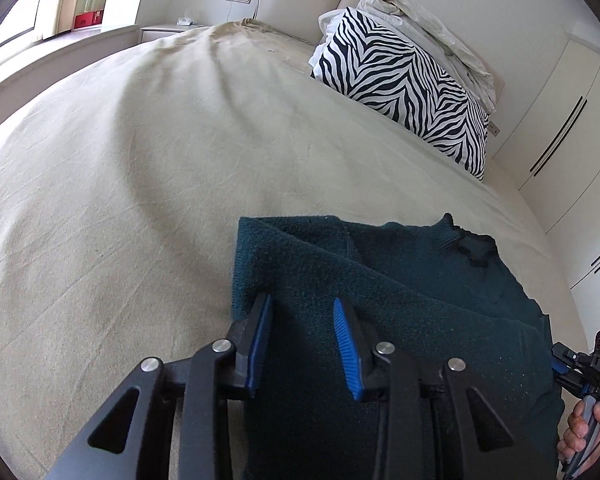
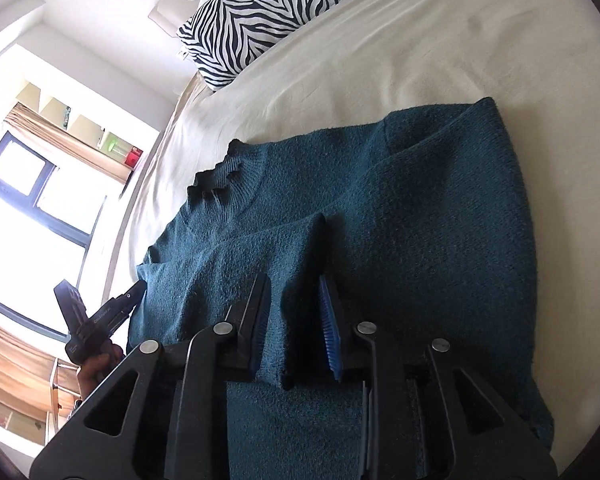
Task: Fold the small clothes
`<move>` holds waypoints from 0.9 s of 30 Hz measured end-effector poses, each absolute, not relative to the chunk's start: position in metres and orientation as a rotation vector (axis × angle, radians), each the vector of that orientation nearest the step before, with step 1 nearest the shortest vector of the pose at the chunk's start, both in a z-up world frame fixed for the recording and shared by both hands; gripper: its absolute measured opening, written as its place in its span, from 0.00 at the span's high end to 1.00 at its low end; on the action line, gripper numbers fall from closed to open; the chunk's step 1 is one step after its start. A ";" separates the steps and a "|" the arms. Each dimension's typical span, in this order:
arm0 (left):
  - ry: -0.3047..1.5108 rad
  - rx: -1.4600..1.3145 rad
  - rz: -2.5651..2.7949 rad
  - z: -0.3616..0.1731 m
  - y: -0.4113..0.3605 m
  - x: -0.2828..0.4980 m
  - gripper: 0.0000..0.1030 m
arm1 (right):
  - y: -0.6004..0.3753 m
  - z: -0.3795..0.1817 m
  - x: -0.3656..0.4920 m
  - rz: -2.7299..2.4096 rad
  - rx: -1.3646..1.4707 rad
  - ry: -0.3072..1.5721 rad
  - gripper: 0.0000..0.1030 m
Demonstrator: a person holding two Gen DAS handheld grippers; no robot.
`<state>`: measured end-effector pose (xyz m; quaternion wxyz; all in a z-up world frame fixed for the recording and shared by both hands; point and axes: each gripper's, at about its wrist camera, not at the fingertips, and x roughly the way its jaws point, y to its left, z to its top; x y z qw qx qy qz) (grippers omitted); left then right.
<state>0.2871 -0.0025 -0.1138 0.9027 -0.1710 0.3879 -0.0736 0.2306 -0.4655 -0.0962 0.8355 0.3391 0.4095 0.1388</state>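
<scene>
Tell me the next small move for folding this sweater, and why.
Probably close the left gripper on the sweater's near edge: both grippers hang open over the dark green knit, sleeves look folded in, and the right gripper grips nothing.

Daylight floods from the blown-out window (image 2: 32, 208); the bed (image 1: 120, 200) near it is bright, sharp, softly shadowed. Fisheye edges curve and darken.

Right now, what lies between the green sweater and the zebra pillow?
Only bare cream bedsheet separates the green sweater from the zebra pillow; both wrist views show it.
</scene>
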 end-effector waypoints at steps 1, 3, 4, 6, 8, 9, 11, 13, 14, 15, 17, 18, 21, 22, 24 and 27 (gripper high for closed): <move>0.795 -0.375 -0.158 -0.112 0.000 0.285 0.65 | -0.470 -0.091 0.225 0.312 0.765 0.827 0.46; 0.773 -0.401 -0.158 -0.102 0.002 0.289 0.55 | -0.469 -0.081 0.219 0.395 0.813 0.770 0.43; 0.758 -0.398 -0.156 -0.097 0.002 0.293 0.47 | -0.464 -0.077 0.219 0.442 0.823 0.760 0.43; 0.761 -0.368 -0.147 -0.093 -0.003 0.305 0.44 | -0.450 -0.078 0.227 0.540 0.853 0.776 0.43; 0.814 -0.353 -0.147 -0.107 -0.006 0.315 0.45 | -0.434 -0.088 0.236 0.601 0.869 0.822 0.43; 0.798 -0.338 -0.140 -0.109 -0.008 0.311 0.46 | -0.425 -0.097 0.241 0.610 0.863 0.865 0.43; 0.786 -0.292 -0.136 -0.108 -0.014 0.298 0.46 | -0.416 -0.119 0.246 0.565 0.844 0.946 0.45; 0.786 -0.244 -0.141 -0.106 -0.021 0.281 0.46 | -0.416 -0.119 0.238 0.588 0.821 0.891 0.47; 0.786 -0.212 -0.144 -0.106 -0.025 0.270 0.46 | -0.417 -0.118 0.234 0.575 0.814 0.892 0.47; 0.794 -0.167 -0.145 -0.106 -0.030 0.258 0.46 | -0.419 -0.116 0.230 0.560 0.808 0.893 0.47; 0.819 -0.103 -0.135 -0.107 -0.035 0.235 0.45 | -0.424 -0.109 0.217 0.523 0.788 0.893 0.45; 0.829 -0.104 -0.156 -0.107 -0.034 0.221 0.45 | -0.429 -0.106 0.209 0.498 0.778 0.898 0.45; 0.848 -0.109 -0.160 -0.106 -0.025 0.172 0.45 | -0.449 -0.100 0.173 0.446 0.779 0.892 0.45; 0.846 -0.115 -0.160 -0.104 -0.022 0.153 0.44 | -0.457 -0.097 0.157 0.434 0.783 0.879 0.45; 0.854 -0.146 -0.163 -0.103 -0.015 0.115 0.41 | -0.470 -0.093 0.124 0.416 0.786 0.859 0.44; 0.878 -0.209 -0.144 -0.107 -0.003 0.063 0.36 | -0.489 -0.094 0.071 0.381 0.795 0.851 0.44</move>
